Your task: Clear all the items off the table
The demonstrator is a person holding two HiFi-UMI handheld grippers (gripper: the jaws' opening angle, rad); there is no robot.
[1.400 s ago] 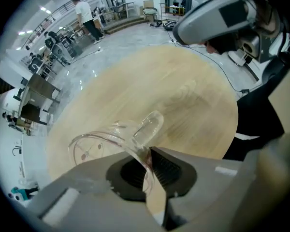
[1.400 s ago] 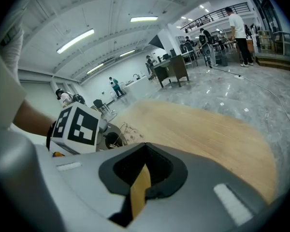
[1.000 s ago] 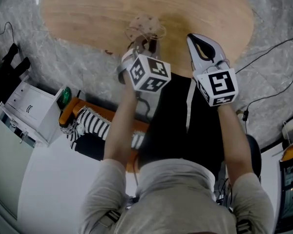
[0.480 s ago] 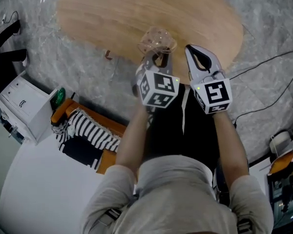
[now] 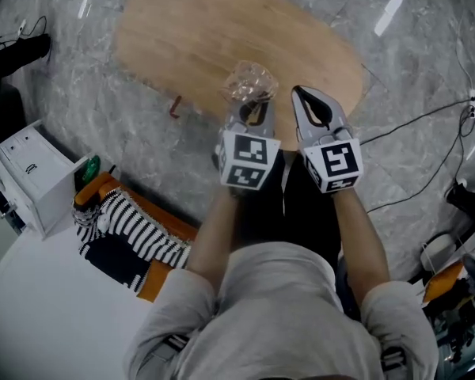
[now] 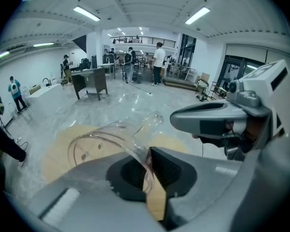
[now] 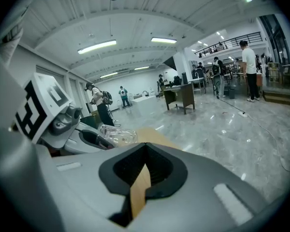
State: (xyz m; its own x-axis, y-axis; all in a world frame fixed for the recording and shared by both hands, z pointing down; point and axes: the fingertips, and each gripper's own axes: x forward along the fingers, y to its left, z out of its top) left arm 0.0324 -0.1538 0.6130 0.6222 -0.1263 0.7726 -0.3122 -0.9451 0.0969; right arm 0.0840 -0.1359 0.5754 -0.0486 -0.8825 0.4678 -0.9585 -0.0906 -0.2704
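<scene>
Currently L claw [image 6: 149,164] = clamped on thin wall of clear plastic cup [image 6: 108,141]. Pads nearly together w/ only the cup wall btw them; cup sticks out ahead and left of the jaws, tipped. R claw [image 7: 141,175] = closed, pads meeting, nothing btw them. Only a sliver of the wood counter [image 7: 151,133] shows thru the slit below the pads.

Head view: both claws side by side at near edge of the oval counter, close together but apart. Cup sits ahead of L claw, over that near edge; can't tell if it clears the top or rests on it.

Head view only: marker cubes [image 5: 248,158] on top of each claw, person's forearms [image 5: 214,228], grey marble floor [image 5: 427,54], white cabinet [image 5: 28,172] and striped cloth [image 5: 134,224] at left, black cables [image 5: 419,121] at right.

L claw view only: the pinch on the cup wall up close, and R claw alongside at right. Far back, people [image 6: 158,62] stand round desks [image 6: 89,81] in a big lit hall.

R claw view only: its own shut jaws. L claw w/ its cube is at left, and the cup shows past it.
</scene>
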